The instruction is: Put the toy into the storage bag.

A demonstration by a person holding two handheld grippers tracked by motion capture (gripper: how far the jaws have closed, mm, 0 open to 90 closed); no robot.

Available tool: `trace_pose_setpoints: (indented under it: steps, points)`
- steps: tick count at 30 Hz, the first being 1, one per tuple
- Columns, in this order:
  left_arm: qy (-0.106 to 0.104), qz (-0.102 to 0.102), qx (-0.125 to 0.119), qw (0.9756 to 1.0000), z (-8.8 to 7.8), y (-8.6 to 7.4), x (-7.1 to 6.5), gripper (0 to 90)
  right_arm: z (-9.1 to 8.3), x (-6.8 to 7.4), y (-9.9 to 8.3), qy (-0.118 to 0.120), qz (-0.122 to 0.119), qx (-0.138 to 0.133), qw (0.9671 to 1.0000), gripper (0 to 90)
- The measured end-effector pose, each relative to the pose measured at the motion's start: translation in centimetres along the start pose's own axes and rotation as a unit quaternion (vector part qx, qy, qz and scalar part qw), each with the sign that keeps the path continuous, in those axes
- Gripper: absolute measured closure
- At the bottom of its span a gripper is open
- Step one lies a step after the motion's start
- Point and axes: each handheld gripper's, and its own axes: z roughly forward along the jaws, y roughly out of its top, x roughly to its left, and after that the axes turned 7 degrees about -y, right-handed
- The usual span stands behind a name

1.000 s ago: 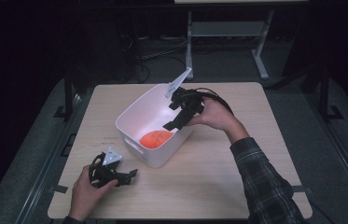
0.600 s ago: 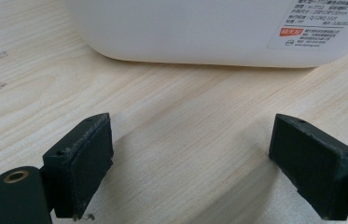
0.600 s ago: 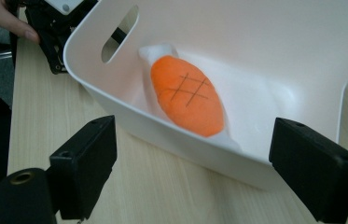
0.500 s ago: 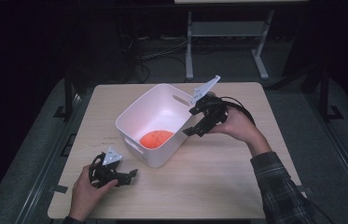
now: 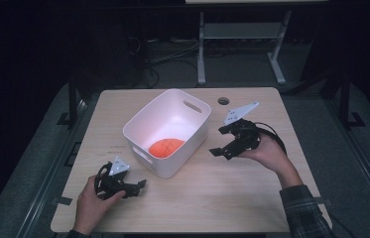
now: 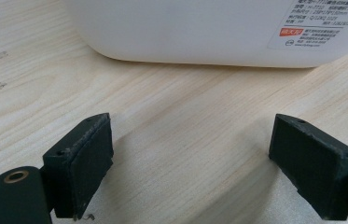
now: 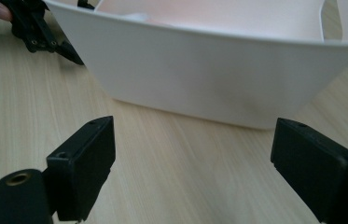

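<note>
High view, orange ball (image 5: 166, 147) (perhaps ridged), white bin (image 5: 143, 119)

A white plastic bin (image 5: 172, 130) with rounded corners and cut-out handle slots is sitting upright near the middle of the light wooden table (image 5: 252, 198), turned at an angle to the table's edges. An orange ball (image 5: 165, 148) with a dark grid pattern is lying inside it on the bottom, toward the near side. A printed label (image 6: 318, 22) is showing on the bin's outer wall.
</note>
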Motion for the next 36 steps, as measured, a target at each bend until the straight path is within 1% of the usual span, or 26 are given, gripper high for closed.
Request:
trace_pose_setpoints:
  steps: [2, 4, 8, 9, 10, 13, 16, 18, 20, 23, 26, 27, 30, 31, 33, 35, 36]
  points:
    - [0.000, 0.000, 0.000, 1.0000, 0.0, 0.0, 0.0, 12.7, 0.0, 0.1, -0.9, -0.005, 0.008, -0.001, 1.0000, 13.1]
    - [0.000, 0.000, 0.000, 1.0000, 0.0, 0.0, 0.0, 12.7, 0.1, 0.3, -1.9, -0.014, 0.013, -0.003, 0.9998, 12.9]
    - [0.000, 0.001, 0.001, 1.0000, 0.0, 0.0, 0.0, 12.7, 0.2, 0.5, -3.8, -0.032, 0.035, -0.010, 0.9988, 12.8]
    - [0.000, 0.001, 0.000, 1.0000, 0.0, 0.0, 0.0, 12.7, 0.2, 0.5, -4.6, -0.043, 0.042, -0.008, 0.9982, 12.8]
    - [0.000, 0.002, 0.001, 1.0000, 0.0, 0.0, 0.0, 12.7, 0.2, 0.6, -5.0, -0.050, 0.047, -0.007, 0.9976, 12.9]
    - [0.000, 0.000, -0.001, 1.0000, 0.0, 0.0, 0.0, 12.7, 0.2, 0.8, -6.4, -0.064, 0.060, -0.010, 0.9961, 12.9]
    - [0.000, 0.000, -0.001, 1.0000, 0.0, 0.0, 0.0, 12.7, 0.3, 1.2, -8.1, -0.084, 0.072, -0.010, 0.9938, 12.9]
    - [0.000, 0.003, 0.001, 1.0000, 0.0, 0.0, 0.0, 12.7, 0.4, 1.5, -9.0, -0.097, 0.087, -0.008, 0.9915, 12.9]
    - [0.000, 0.002, 0.001, 1.0000, 0.0, 0.0, 0.0, 12.7, 0.5, 1.8, -9.8, -0.116, 0.094, -0.002, 0.9888, 12.9]
    - [0.000, 0.002, 0.001, 1.0000, 0.0, 0.0, 0.0, 12.7, 0.7, 2.1, -11.0, -0.131, 0.107, 0.003, 0.9856, 12.8]
    - [0.000, 0.003, 0.001, 1.0000, 0.0, 0.0, 0.0, 12.7, 0.8, 2.5, -12.5, -0.141, 0.121, 0.012, 0.9825, 11.1]
    - [0.000, 0.002, 0.001, 1.0000, 0.0, 0.0, 0.0, 12.7, 0.9, 2.6, -12.9, -0.142, 0.123, 0.012, 0.9821, 11.1]
    - [0.000, 0.002, 0.001, 1.0000, 0.0, 0.0, 0.0, 12.7, 1.0, 2.9, -13.9, -0.151, 0.135, 0.016, 0.9792, 10.2]
    - [0.000, 0.002, 0.001, 1.0000, 0.0, 0.0, 0.0, 12.7, 1.1, 3.0, -14.6, -0.154, 0.139, 0.019, 0.9782, 9.4]
    - [0.000, 0.002, 0.001, 1.0000, 0.0, 0.0, 0.0, 12.7, 1.4, 3.1, -15.5, -0.161, 0.148, 0.025, 0.9756, 8.9]
    - [0.000, 0.002, 0.001, 1.0000, 0.0, 0.0, 0.0, 12.7, 1.5, 3.2, -16.1, -0.165, 0.148, 0.030, 0.9747, 8.0]
    - [0.000, 0.003, 0.001, 1.0000, 0.0, 0.0, 0.0, 12.7, 1.6, 3.3, -16.5, -0.171, 0.148, 0.031, 0.9736, 7.3]
